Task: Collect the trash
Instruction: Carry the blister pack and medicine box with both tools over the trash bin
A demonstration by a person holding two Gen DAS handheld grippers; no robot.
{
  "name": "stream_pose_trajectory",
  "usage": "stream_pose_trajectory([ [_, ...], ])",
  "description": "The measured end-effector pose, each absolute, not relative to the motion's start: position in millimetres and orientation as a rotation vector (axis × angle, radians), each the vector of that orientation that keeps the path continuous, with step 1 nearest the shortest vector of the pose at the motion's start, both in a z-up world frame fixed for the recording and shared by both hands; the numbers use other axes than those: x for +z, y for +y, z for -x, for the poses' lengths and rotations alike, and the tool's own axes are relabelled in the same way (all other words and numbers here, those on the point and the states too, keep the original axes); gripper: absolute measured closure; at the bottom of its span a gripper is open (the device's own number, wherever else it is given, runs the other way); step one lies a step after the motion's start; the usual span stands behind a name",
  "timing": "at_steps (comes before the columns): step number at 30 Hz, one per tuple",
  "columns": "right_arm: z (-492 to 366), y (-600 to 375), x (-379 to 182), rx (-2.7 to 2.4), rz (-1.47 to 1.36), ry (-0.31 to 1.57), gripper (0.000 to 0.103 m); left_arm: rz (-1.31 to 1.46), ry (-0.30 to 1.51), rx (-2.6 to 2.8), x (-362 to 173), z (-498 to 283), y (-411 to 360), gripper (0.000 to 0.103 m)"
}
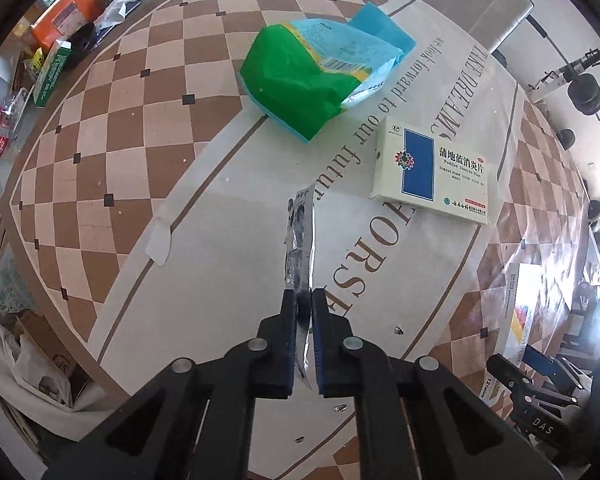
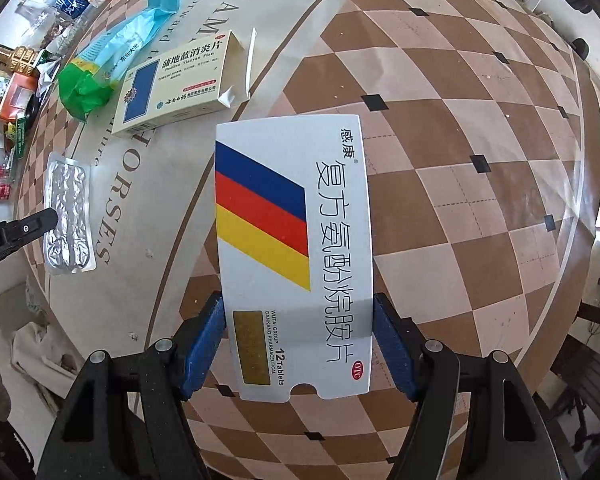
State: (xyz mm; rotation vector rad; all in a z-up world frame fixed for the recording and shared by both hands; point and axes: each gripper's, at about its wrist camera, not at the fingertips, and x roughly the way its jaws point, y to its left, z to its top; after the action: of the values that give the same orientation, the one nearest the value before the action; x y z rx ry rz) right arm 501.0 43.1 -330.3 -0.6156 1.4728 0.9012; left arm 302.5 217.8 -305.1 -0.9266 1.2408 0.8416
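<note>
The left gripper (image 1: 303, 312) is clenched on a foil blister sheet (image 1: 300, 240), pinched edge-on at its near end so the sheet juts forward above the table (image 1: 204, 304). It looks thin and light, likely slick and easily creased; a grip on the flat rim, as here, seems safer than on the bubbles. In the right view the same sheet (image 2: 67, 216) shows flat-on at the left.

Further right on the table lie a green bag (image 1: 300, 80), soft and crumpled, best taken by a bunched fold, and beside it a cream box (image 1: 432, 172) with an open end flap, light and stiff, best gripped across its narrow sides.

The right gripper (image 2: 300, 320) grasps a white striped box (image 2: 294, 248) by its two long edges, clear of the table. It is light cardboard and could buckle if squeezed hard.
</note>
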Motion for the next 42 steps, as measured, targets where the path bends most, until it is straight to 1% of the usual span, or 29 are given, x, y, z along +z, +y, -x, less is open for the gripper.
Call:
stream_pose_trajectory([
  [6, -503, 26, -310, 0.924, 0.575, 1.457, 0.029, 0.913, 1.174, 0.853, -281, -276, 203, 0.098],
  [10, -483, 15, -289, 0.955, 0.557, 1.433, 0.029, 0.864, 1.135, 0.851, -256, -254, 180, 0.098],
  [17, -417, -28, -258, 0.982, 0.491, 1.405, 0.029, 0.765, 1.126, 0.749, -233, -215, 109, 0.098],
  [21, -364, -67, -254, 0.953, 0.458, 1.402, 0.029, 0.737, 1.11, 0.68, -225, -179, 64, 0.098],
  [25, -309, -113, -259, 0.924, 0.423, 1.415, 0.029, 0.782, 1.123, 0.599, -235, -142, 24, 0.098],
  [30, -251, -174, -274, 0.901, 0.402, 1.464, 0.029, 0.818, 1.189, 0.541, -262, -103, -20, 0.098],
  [34, -212, -213, -307, 0.882, 0.439, 1.532, 0.029, 0.892, 1.236, 0.536, -305, -86, -38, 0.098],
  [37, -192, -230, -353, 0.859, 0.485, 1.594, 0.029, 0.947, 1.27, 0.535, -350, -84, -45, 0.098],
  [42, -178, -240, -443, 0.844, 0.517, 1.64, 0.029, 1.045, 1.33, 0.542, -448, -88, -46, 0.098],
])
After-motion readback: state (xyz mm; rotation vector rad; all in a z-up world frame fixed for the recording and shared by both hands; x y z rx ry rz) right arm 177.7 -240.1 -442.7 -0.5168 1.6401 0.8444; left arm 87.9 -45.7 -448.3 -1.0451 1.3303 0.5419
